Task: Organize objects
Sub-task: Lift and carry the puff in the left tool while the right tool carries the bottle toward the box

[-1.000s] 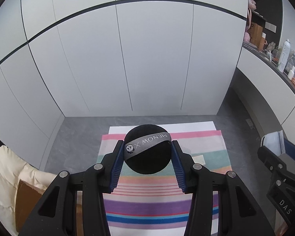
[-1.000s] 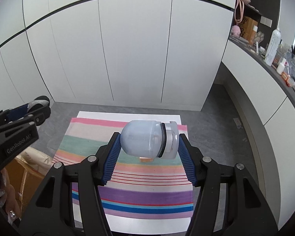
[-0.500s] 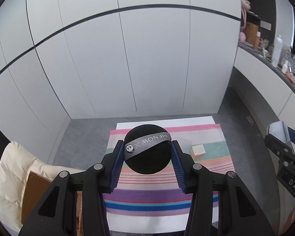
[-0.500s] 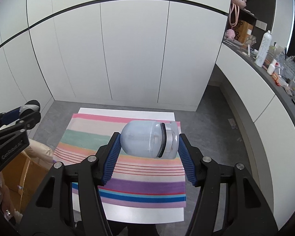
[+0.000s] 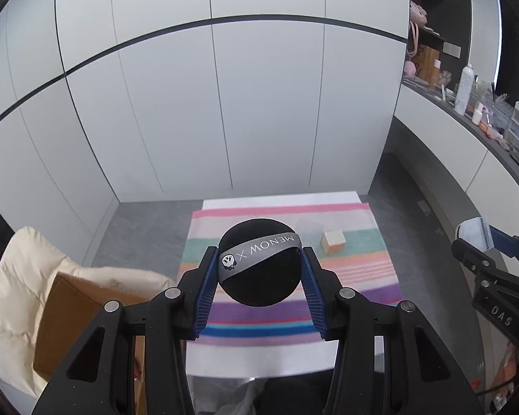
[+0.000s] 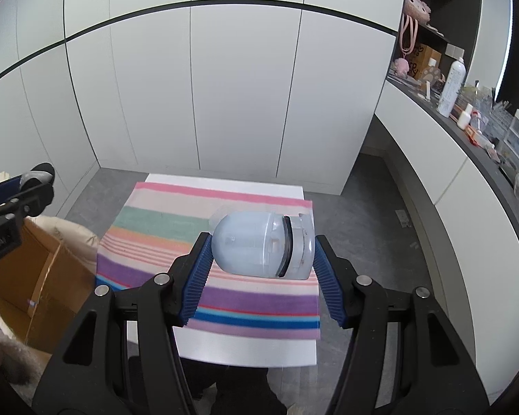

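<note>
Left gripper (image 5: 259, 269): fingers clamped on a black powder puff (image 5: 259, 263) with a grey "MENOW" ribbon band, held in the air above the striped cloth (image 5: 287, 297). Right gripper (image 6: 263, 259): fingers clamped on a pale blue domed container (image 6: 256, 245), lying on its side with its white base to the right, likewise off the desk (image 6: 245, 349). One small wooden block (image 5: 333, 241) rests on the cloth. An open cardboard box (image 6: 34, 283) stands left of the desk.

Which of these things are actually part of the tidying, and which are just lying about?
Part of the job:
- black puff, clamped in left gripper
- pale blue container, clamped in right gripper
- small block on striped cloth
- cardboard box

Just lying about:
- counter clutter
- cream cushion
</note>
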